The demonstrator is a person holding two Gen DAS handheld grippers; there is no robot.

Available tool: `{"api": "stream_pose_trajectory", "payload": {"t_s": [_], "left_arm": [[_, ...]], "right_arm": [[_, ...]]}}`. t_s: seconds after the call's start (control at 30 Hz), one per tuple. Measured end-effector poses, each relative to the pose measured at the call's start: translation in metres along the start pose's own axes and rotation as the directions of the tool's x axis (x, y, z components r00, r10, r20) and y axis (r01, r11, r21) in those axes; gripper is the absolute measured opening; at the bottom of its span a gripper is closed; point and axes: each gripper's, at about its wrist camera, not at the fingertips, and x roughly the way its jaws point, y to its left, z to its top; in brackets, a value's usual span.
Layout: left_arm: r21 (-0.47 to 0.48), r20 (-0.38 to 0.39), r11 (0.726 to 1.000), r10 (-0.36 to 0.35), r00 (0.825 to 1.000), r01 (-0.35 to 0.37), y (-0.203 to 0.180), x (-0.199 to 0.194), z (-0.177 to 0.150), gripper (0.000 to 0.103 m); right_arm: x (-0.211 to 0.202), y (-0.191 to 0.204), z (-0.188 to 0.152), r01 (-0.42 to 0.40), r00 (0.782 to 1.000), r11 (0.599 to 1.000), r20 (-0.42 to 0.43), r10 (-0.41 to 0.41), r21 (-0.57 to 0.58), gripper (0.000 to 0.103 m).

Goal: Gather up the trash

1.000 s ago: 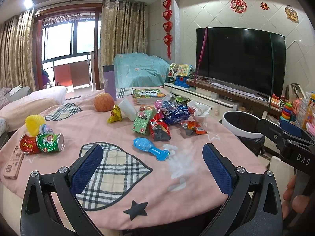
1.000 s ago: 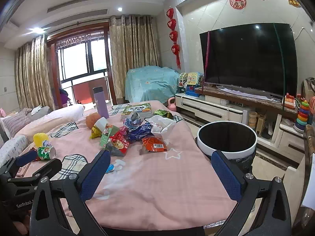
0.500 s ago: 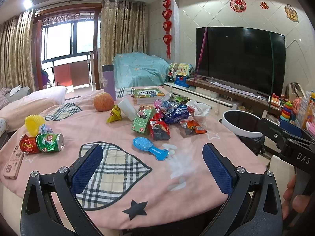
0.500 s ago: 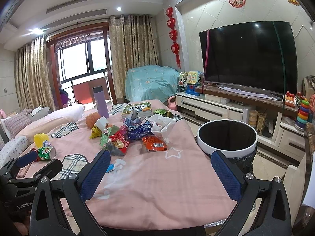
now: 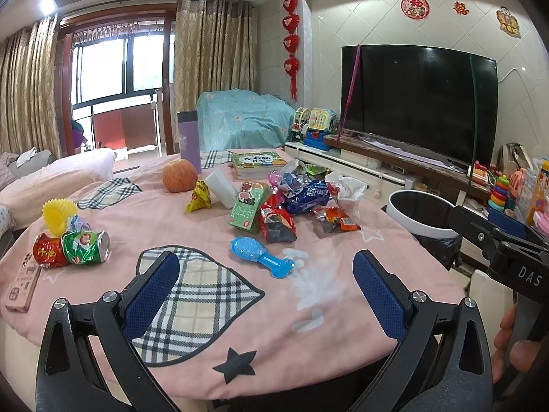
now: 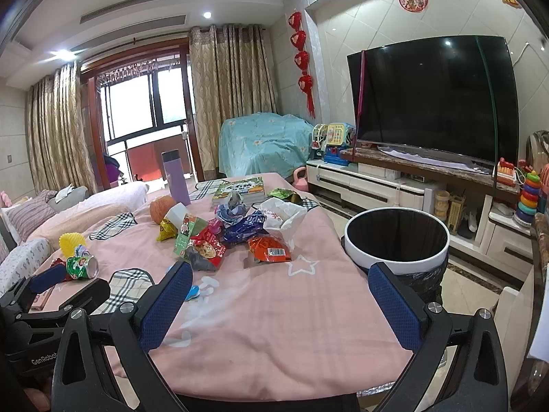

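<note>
A heap of crumpled snack wrappers (image 5: 291,202) lies mid-table on the pink cloth; it also shows in the right wrist view (image 6: 236,233). An orange wrapper (image 6: 269,249) lies nearest the white-rimmed trash bin (image 6: 396,238), which stands at the table's right side and also shows in the left wrist view (image 5: 423,214). Crushed green and red cans (image 5: 73,249) lie at the left. My left gripper (image 5: 264,281) is open and empty above the near table edge. My right gripper (image 6: 279,290) is open and empty, to its right.
An apple (image 5: 180,180), a purple flask (image 5: 189,140), a book (image 5: 257,163), a blue toy (image 5: 260,257), a yellow cup (image 5: 58,211) and a remote (image 5: 22,283) are on the table. A TV stand (image 6: 411,185) with toys lines the right wall.
</note>
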Motion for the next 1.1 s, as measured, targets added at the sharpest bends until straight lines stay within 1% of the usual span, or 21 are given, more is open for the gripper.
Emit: {"api": "stream_pose_trajectory", "payload": {"t_s": [0.17, 0.33, 0.6, 0.8, 1.1], "left_arm": [[-0.002, -0.006, 1.0, -0.002, 1.0, 0.002, 0.0, 0.002, -0.001, 0.103], [-0.003, -0.027, 1.0, -0.007, 1.0, 0.007, 0.001, 0.007, -0.002, 0.103], [-0.027, -0.092, 1.0, -0.009, 0.996, 0.007, 0.007, 0.027, -0.006, 0.103], [-0.039, -0.148, 0.999, -0.005, 0.989, -0.001, 0.012, 0.048, -0.006, 0.103], [-0.079, -0.25, 0.997, -0.002, 0.968, -0.018, 0.025, 0.092, -0.005, 0.103]], "right_arm": [[0.001, 0.001, -0.002, -0.001, 1.0, 1.0, -0.003, 0.002, 0.002, 0.103], [0.004, 0.002, -0.004, -0.007, 1.0, 1.0, -0.015, 0.007, 0.002, 0.103], [0.021, 0.0, -0.006, -0.028, 0.998, 1.0, -0.059, 0.029, 0.004, 0.103], [0.039, -0.003, -0.006, -0.054, 0.993, 0.998, -0.102, 0.055, 0.013, 0.103], [0.076, -0.007, -0.005, -0.084, 0.982, 0.996, -0.17, 0.086, 0.019, 0.103]]}}
